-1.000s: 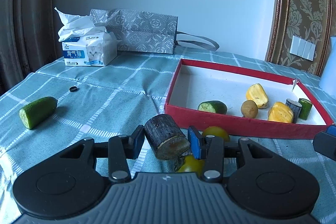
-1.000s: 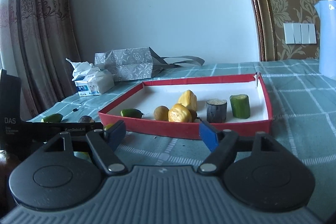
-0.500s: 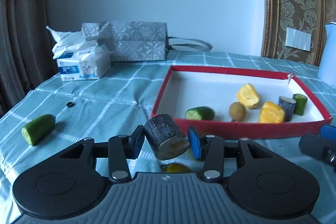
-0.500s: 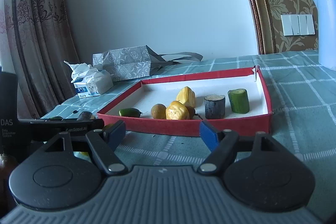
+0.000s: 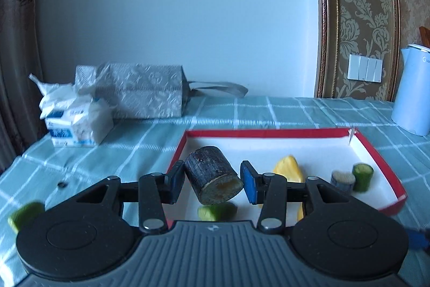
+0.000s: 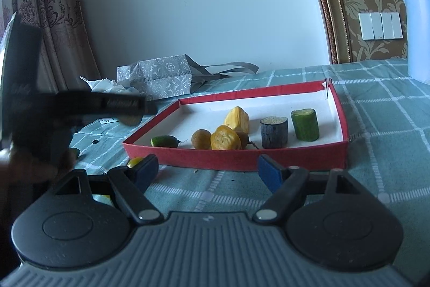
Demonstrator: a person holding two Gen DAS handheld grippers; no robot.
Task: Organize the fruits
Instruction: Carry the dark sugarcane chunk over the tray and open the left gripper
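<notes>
Fruits (image 6: 225, 137) mostly gathered in a tray ahead of both tongs, a few loose outside it. Tabletop (image 6: 389, 125) under a pale green checked cloth, stretching away in front of the tongs. Red tray (image 6: 242, 159) with a white floor just beyond the right tongs (image 6: 206, 170); pale blue kettle (image 5: 412, 93) far off to the right, patterned grey bag (image 5: 139, 93) and tissue pack (image 5: 78, 125) well ahead to the left.

Left tongs (image 5: 212, 182) clenched on a dark round chunk (image 5: 209, 171), tilted, cut face toward the camera, lifted over the tray's near left corner. Right tongs spread wide, just been opening, nothing between the pads, hanging above bare cloth short of the tray.

Inside the tray, beyond the right tongs: upright green piece (image 6: 305, 124) furthest right, dark stub (image 6: 274, 132) just beside it, two yellow pieces (image 6: 236, 119) touching in the middle, brown round fruit (image 6: 201, 139) against them, small green piece (image 6: 164, 141) lying furthest left.

Outside the tray: green piece (image 5: 25, 214) on the cloth left of the left tongs, small yellow fruit (image 6: 135, 162) behind the right tongs' left finger, tiny black cap (image 5: 62, 184) near the left tongs' left finger.
</notes>
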